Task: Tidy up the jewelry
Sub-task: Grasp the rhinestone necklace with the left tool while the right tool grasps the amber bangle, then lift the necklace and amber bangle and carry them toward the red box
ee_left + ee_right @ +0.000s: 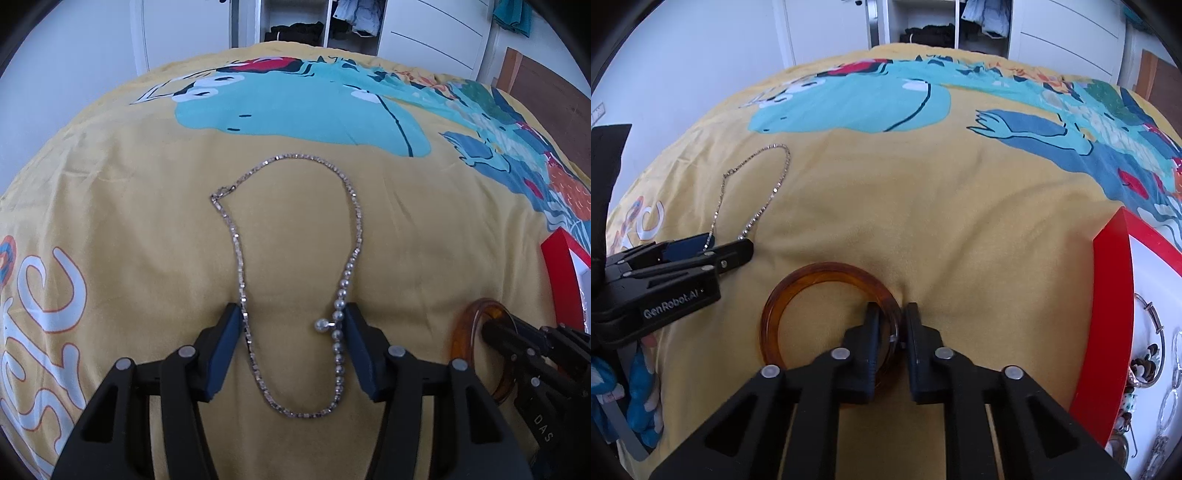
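Yellow bedspread: left tongs wide around necklace; right tongs pinch amber bangle.

A bed with a yellow printed cover fills the room. Behind the bed stand white walls and an open wardrobe with clothes inside.

The red tray right of the right tongs is cut off by the edge, its jewelry too small to be identified. The bangle's near rim is hidden behind them.
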{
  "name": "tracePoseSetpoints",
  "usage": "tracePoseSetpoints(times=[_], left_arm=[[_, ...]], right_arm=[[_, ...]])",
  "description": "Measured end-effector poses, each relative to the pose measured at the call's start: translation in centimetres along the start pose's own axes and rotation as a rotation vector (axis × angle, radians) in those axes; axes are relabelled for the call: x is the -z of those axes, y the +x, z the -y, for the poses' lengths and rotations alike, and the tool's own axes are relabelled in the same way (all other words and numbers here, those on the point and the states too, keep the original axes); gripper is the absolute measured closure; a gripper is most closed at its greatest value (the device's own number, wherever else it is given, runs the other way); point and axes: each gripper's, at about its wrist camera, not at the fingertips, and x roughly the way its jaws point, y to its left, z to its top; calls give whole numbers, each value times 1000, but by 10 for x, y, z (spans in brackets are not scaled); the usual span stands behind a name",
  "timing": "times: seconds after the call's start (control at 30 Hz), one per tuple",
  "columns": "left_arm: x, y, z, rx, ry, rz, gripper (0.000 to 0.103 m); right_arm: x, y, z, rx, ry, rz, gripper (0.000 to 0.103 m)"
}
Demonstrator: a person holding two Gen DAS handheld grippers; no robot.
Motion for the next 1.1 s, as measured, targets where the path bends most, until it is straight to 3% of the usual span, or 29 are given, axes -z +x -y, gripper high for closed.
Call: tracePoseSetpoints(times=[0.4, 0.63, 1.1], left_arm=[[3, -6, -1, 9, -6, 23, 72], [5, -11, -2, 7, -9, 35, 90], [15, -30, -4, -7, -16, 34, 95]], right_arm=[[6, -5, -3, -2, -4, 27, 91], [9, -8, -2, -9, 1, 35, 91], [17, -27, -4, -20, 10, 46, 92]])
